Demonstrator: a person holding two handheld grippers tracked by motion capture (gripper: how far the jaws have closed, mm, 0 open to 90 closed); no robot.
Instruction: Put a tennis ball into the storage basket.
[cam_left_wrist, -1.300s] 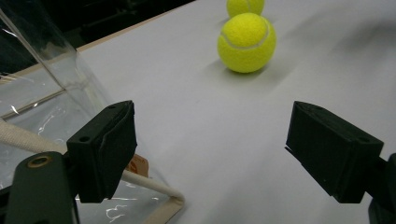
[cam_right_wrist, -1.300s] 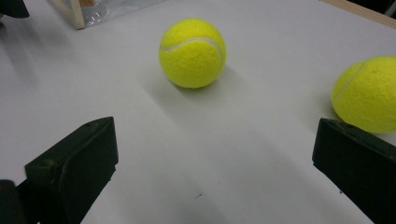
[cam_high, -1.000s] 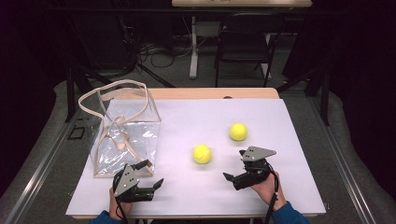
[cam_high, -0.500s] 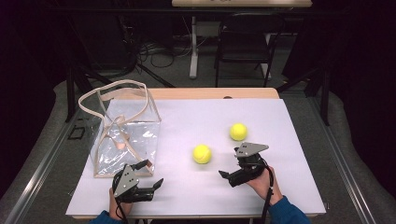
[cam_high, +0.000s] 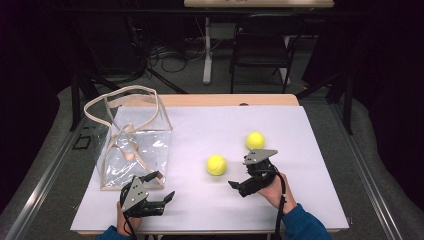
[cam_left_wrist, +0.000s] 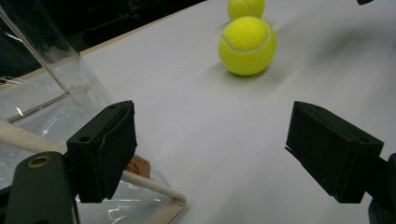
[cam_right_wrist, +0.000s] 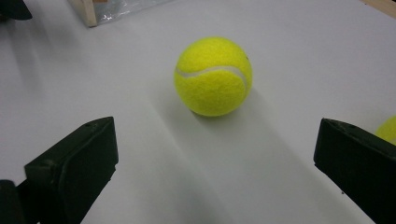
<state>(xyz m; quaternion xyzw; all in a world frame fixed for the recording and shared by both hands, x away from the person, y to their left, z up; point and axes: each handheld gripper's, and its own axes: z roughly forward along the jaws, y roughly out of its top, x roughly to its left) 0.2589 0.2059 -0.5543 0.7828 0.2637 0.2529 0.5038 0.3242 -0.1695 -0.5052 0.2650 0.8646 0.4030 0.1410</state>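
My right gripper (cam_high: 239, 186) sits low over the white table cover (cam_high: 210, 125), jaws spread wide with nothing between them. In the right gripper view the near tennis ball (cam_right_wrist: 213, 76) lies straight ahead of the gap, resting on the cover, near but clear of both jaw tips. From above, that same ball (cam_high: 216, 165) is just off the gripper's nose on its left-forward side, not touching.

A second tennis ball (cam_high: 255, 140) rests beyond the right gripper, just past its grey plate — well apart from the first. A yellow sliver at the right edge of the right gripper view, behind the right jaw, is likely this one (cam_right_wrist: 386, 129).

My left gripper (cam_high: 161, 194) is also wide open and holds nothing. It rests at the near edge of the table, pointing across toward the right gripper's side. In the left gripper view both balls line up ahead of the gap: the near one (cam_left_wrist: 247, 45) farther out, the other (cam_left_wrist: 245, 8) behind it at the top edge.

The clear plastic bag (cam_high: 137, 150) with its beige webbing handles (cam_high: 122, 97) stands upright just beside the left gripper, on its left-forward side. In the left gripper view the bag's bottom corner (cam_left_wrist: 163, 200) and a strap run close behind the left jaw — I cannot tell whether the jaw touches the plastic.

A hand is on each gripper, with a blue sleeve (cam_high: 302, 225) behind the right one.
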